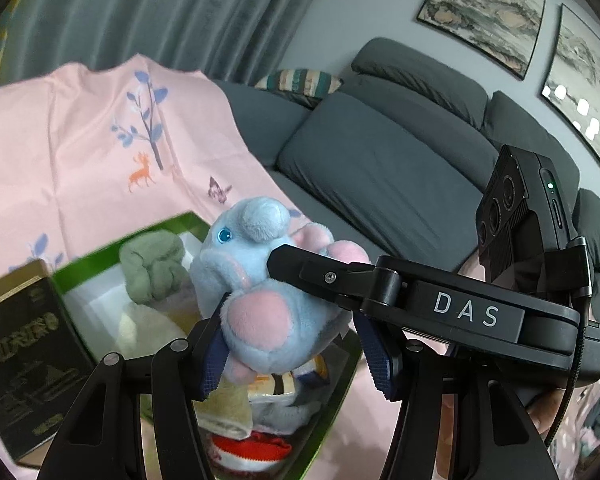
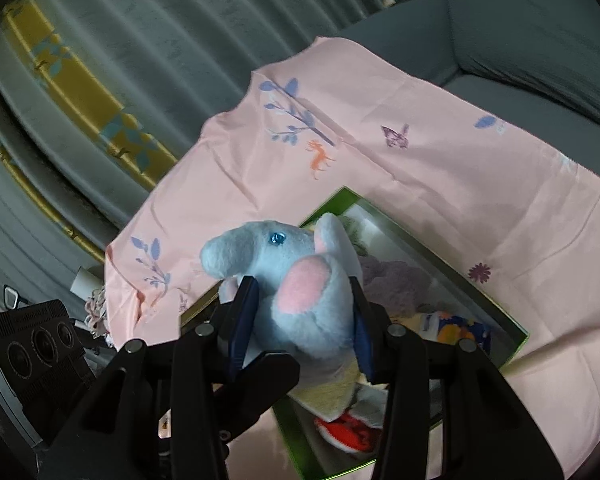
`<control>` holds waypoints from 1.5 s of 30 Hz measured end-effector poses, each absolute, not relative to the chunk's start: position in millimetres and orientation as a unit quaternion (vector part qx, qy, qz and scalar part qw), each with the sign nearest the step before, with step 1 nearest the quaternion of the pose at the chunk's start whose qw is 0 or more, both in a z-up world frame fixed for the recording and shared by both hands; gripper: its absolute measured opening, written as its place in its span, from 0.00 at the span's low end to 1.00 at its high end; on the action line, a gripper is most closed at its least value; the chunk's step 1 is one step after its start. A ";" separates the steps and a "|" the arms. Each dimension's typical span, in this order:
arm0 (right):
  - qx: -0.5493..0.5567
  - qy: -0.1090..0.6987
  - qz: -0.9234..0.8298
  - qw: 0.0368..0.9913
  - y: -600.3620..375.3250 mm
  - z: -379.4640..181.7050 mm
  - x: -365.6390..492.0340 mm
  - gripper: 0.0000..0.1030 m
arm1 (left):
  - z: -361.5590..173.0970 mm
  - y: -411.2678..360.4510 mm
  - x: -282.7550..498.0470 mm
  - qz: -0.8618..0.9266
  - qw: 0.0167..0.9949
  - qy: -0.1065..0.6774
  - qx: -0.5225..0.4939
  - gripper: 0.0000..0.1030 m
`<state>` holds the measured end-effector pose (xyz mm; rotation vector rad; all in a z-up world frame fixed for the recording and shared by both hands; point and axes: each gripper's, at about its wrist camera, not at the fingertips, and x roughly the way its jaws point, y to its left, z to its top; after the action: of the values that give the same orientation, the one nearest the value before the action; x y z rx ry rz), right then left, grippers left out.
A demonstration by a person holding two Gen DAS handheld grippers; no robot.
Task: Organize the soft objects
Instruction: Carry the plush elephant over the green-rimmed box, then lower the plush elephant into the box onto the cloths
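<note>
Plush fills the nearest part of both views: a pale blue elephant toy (image 1: pixel 260 300) with pink ear patches and a glassy blue eye, fleecy and squashy, hangs in the air over the box. The left gripper (image 1: pixel 292 344) has its ribbed blue pads either side of the toy's body; the left pad touches the fur, the right stands off, so whether it truly grips cannot be told. The right gripper (image 2: pixel 300 320) has its jaws clenched on the toy from both sides.

Just below sits a shallow green-rimmed box (image 2: pixel 516 340) already holding soft things: a knotted sage-green towel (image 1: pixel 152 264), a mauve knit bundle (image 2: pixel 396 284), cream cloth, something red and white. So the sorting looks well advanced, with the elephant not yet placed.

Beyond lies a smooth pink printed cloth (image 1: pixel 80 140), then a grey sofa (image 1: pixel 380 152).
</note>
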<state>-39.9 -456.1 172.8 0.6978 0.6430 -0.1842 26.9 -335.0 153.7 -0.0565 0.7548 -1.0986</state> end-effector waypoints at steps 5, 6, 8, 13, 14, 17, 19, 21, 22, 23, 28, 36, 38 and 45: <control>0.353 0.323 -0.109 0.871 -472.4 154.9 -38.8 0.43 | 136.7 -351.9 34.1 -0.511 0.775 0.372 -0.025 0.58; 0.356 0.326 -0.110 0.869 -474.9 151.8 -38.4 0.43 | 133.9 -354.6 34.9 -0.509 0.774 0.376 -0.022 0.58; 0.363 0.331 -0.112 0.864 -478.0 145.9 -36.5 0.43 | 129.1 -358.6 36.6 -0.504 0.775 0.381 -0.017 0.58; 0.375 0.345 -0.121 0.852 -482.8 134.0 -32.4 0.42 | 117.7 -364.1 41.6 -0.496 0.771 0.398 -0.010 0.58; 0.375 0.348 -0.125 0.850 -483.6 132.5 -32.6 0.42 | 115.7 -365.3 42.0 -0.495 0.771 0.401 -0.009 0.58; 0.370 0.356 -0.139 0.847 -484.8 130.0 -31.3 0.42 | 111.5 -370.8 41.8 -0.488 0.773 0.405 0.001 0.58; 0.370 0.360 -0.145 0.844 -486.2 127.5 -30.6 0.42 | 109.6 -373.4 40.4 -0.485 0.774 0.407 0.009 0.58; 0.372 0.363 -0.149 0.841 -488.5 124.8 -30.6 0.42 | 108.2 -375.7 40.7 -0.483 0.775 0.409 0.012 0.58; 0.372 0.365 -0.153 0.840 -489.4 124.2 -30.4 0.41 | 107.6 -376.6 41.1 -0.482 0.775 0.409 0.013 0.58; 0.372 0.365 -0.156 0.839 -489.9 123.9 -30.1 0.41 | 107.2 -377.5 41.9 -0.482 0.775 0.409 0.014 0.58; 0.367 0.370 -0.163 0.838 -489.1 122.6 -28.0 0.41 | 105.7 -379.2 44.3 -0.479 0.774 0.413 0.019 0.58; 0.355 0.382 -0.171 0.836 -485.8 120.6 -25.9 0.41 | 97.5 -375.8 51.5 -0.464 0.768 0.442 0.007 0.58; 0.356 0.386 -0.173 0.833 -485.8 119.3 -25.9 0.42 | 95.2 -375.5 53.3 -0.461 0.765 0.450 0.003 0.58; 0.358 0.393 -0.177 0.828 -485.5 116.0 -25.4 0.41 | 89.5 -374.2 54.5 -0.456 0.763 0.459 -0.004 0.58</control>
<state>-25.4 -485.5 116.0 0.7602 0.8336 -0.3747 54.5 -374.2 89.5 -0.0091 0.9973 -0.9921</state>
